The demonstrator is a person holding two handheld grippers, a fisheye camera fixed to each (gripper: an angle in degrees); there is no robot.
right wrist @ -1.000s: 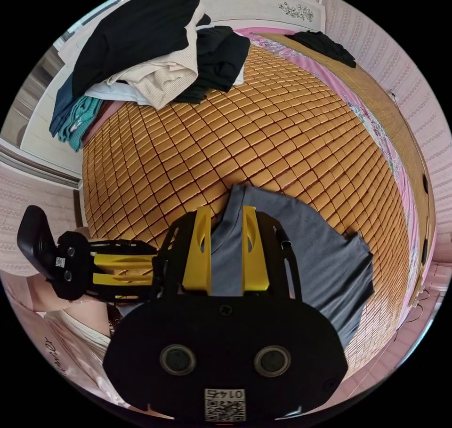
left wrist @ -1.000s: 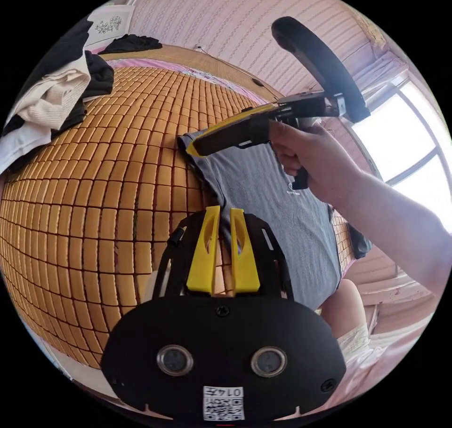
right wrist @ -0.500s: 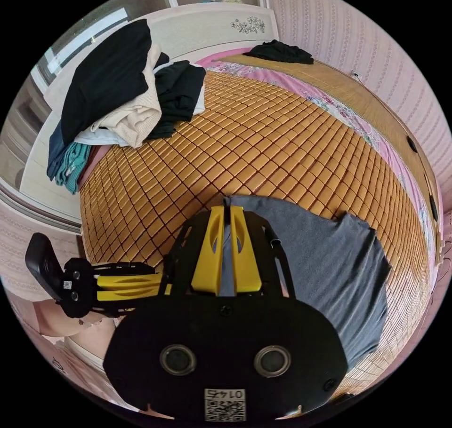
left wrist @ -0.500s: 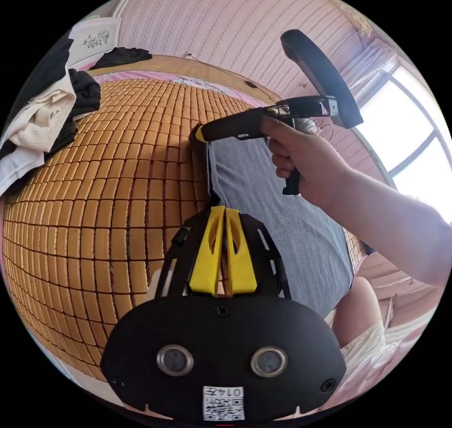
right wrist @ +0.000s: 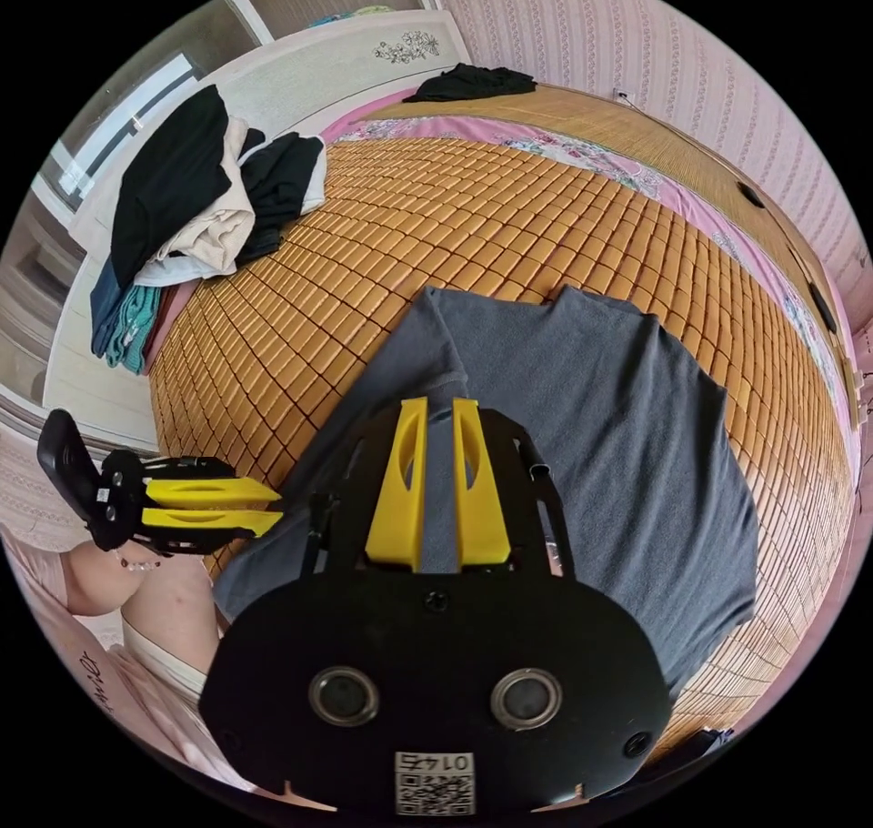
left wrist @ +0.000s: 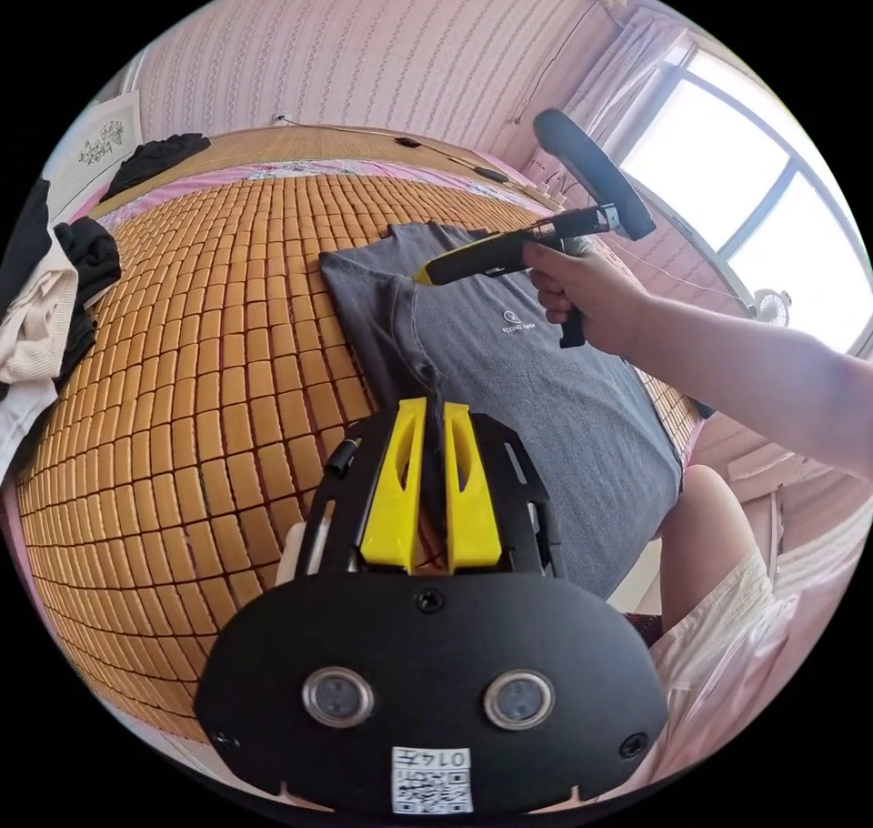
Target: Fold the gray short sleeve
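The gray short-sleeve shirt (left wrist: 536, 391) lies spread on a bamboo mat (left wrist: 182, 364), chest print up. In the left gripper view my left gripper (left wrist: 435, 408) has a raised ridge of the shirt's side edge running into its near-closed jaws. A hand (left wrist: 591, 296) holds my right gripper (left wrist: 424, 275) at the sleeve end of that ridge. In the right gripper view the shirt (right wrist: 600, 428) shows both sleeves, and gray cloth sits between the jaws of my right gripper (right wrist: 439, 407). The left gripper (right wrist: 275, 507) is at the shirt's near edge.
A heap of black, cream and teal clothes (right wrist: 191, 200) sits at the mat's (right wrist: 546, 218) far corner by the headboard (right wrist: 300, 59). Another black garment (right wrist: 468, 82) lies at the far edge. A person's leg (left wrist: 714, 537) is beside the bed, a window (left wrist: 755, 182) behind.
One second ago both grippers stood open at the shirt's edge; they then closed on it. The shirt now lies wider and flatter, with both sleeves showing. Both cameras have shifted.
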